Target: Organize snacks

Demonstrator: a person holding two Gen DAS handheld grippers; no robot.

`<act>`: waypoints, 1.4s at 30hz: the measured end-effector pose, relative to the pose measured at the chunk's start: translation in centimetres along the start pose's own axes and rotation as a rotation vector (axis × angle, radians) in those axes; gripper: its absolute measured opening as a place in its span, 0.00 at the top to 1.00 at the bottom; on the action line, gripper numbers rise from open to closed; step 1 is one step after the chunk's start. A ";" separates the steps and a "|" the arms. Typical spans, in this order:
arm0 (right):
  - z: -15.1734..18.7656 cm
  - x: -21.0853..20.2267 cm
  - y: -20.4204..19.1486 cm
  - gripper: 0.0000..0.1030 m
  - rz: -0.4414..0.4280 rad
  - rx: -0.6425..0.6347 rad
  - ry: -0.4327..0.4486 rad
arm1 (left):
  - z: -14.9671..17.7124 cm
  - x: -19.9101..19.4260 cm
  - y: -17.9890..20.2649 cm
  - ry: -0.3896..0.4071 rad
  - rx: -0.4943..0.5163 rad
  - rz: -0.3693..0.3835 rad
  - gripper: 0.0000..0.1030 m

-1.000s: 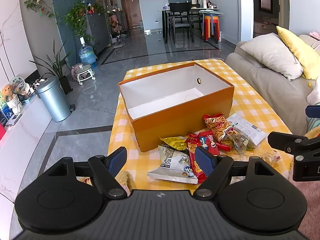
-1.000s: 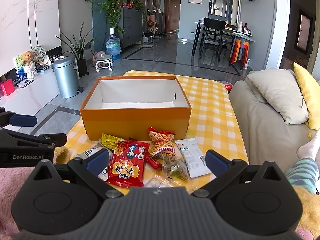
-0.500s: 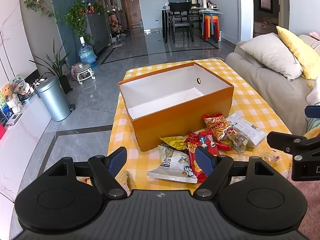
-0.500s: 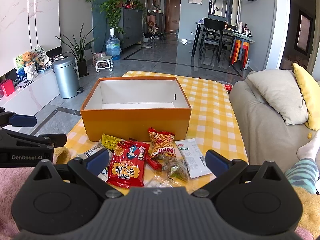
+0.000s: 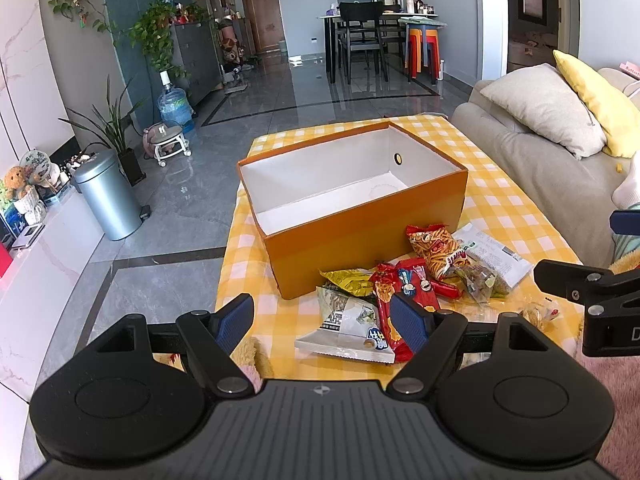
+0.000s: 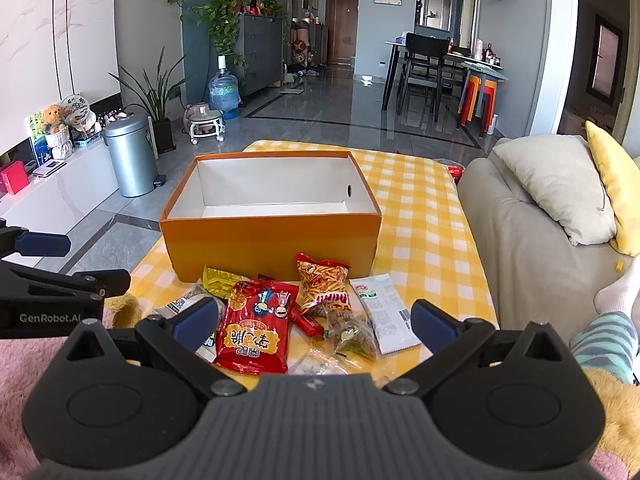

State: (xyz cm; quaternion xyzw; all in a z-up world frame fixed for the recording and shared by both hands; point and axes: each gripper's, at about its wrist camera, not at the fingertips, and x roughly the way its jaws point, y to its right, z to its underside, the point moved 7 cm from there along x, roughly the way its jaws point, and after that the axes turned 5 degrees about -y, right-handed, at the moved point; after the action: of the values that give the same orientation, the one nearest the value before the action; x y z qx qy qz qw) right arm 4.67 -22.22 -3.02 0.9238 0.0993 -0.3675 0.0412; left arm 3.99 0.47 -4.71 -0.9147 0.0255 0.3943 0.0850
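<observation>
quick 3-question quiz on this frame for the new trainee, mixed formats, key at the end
1. True or false: the orange box already holds a snack packet.
2. Multiple choice: the big red packet lies (A) inside the box, (B) on the checked cloth in front of the box, (C) on the sofa.
3. Fill in: both the left hand-held gripper and the right hand-held gripper are ____ and hold nothing.

Key: 1 false, the box shows only its white inside. 2 B. 3 open.
</observation>
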 end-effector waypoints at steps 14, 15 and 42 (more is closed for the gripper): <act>0.1 -0.1 -0.1 0.04 0.003 -0.011 0.001 | 0.3 0.0 -0.1 -0.018 -0.011 -0.001 0.12; 0.1 -0.1 -0.1 0.04 0.004 -0.011 0.000 | 0.1 0.1 -0.1 -0.020 -0.012 -0.001 0.12; 0.1 0.4 -0.5 0.04 0.004 -0.025 -0.012 | 0.3 0.7 -0.1 -0.031 -0.019 0.003 0.12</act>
State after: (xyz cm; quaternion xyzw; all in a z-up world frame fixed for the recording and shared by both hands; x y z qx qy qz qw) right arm 4.78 -21.65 -3.40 0.9211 0.1018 -0.3718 0.0539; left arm 4.26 0.59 -5.36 -0.9091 0.0216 0.4089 0.0762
